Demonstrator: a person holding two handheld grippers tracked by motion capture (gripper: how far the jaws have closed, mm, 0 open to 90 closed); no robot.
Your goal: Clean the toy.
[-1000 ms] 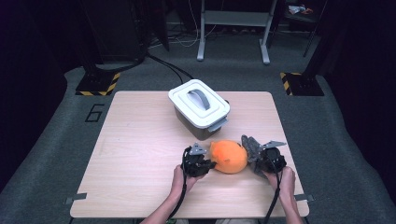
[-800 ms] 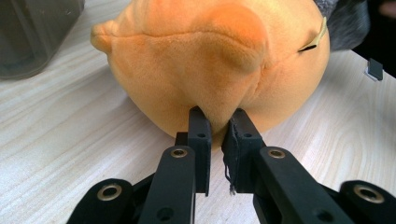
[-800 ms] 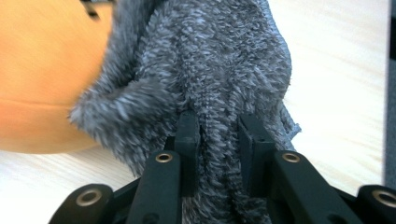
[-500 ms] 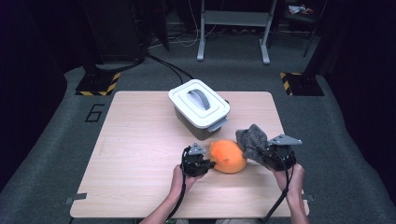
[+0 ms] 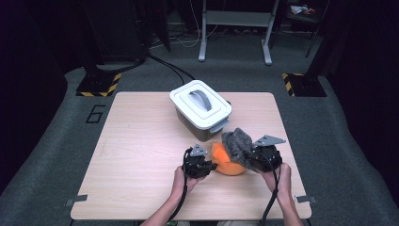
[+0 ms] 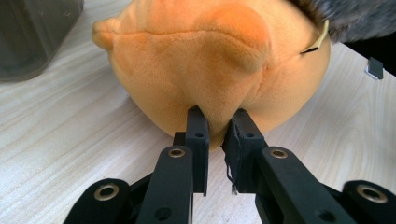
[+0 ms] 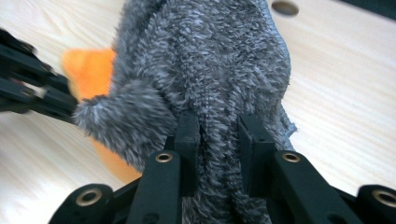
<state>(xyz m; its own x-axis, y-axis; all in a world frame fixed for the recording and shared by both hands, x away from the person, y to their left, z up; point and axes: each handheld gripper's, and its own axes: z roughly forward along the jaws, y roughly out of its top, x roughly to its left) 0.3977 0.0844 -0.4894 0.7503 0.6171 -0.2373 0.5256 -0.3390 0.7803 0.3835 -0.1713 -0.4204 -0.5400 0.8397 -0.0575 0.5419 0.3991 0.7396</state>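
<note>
While the left tool (image 6: 217,122) pinches the round orange plush toy (image 5: 226,159) on the counter (image 5: 141,155), the right tool (image 7: 218,126) grips a fuzzy grey cloth (image 7: 210,65) just right of it, draped over its right side.

The plush toy (image 5: 225,162) lies on the table (image 5: 141,141), before the lidded box (image 5: 201,109).

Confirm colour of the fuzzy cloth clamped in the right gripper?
Mottled grey fuzzy cloth; clearest in the right gripper view.

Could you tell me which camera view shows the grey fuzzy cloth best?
The right gripper view: the grey fuzzy cloth sits close up, pinched between the jaws. The high view shows it small, draped over the orange plush toy. The left gripper view catches just its edge at top right.
</note>
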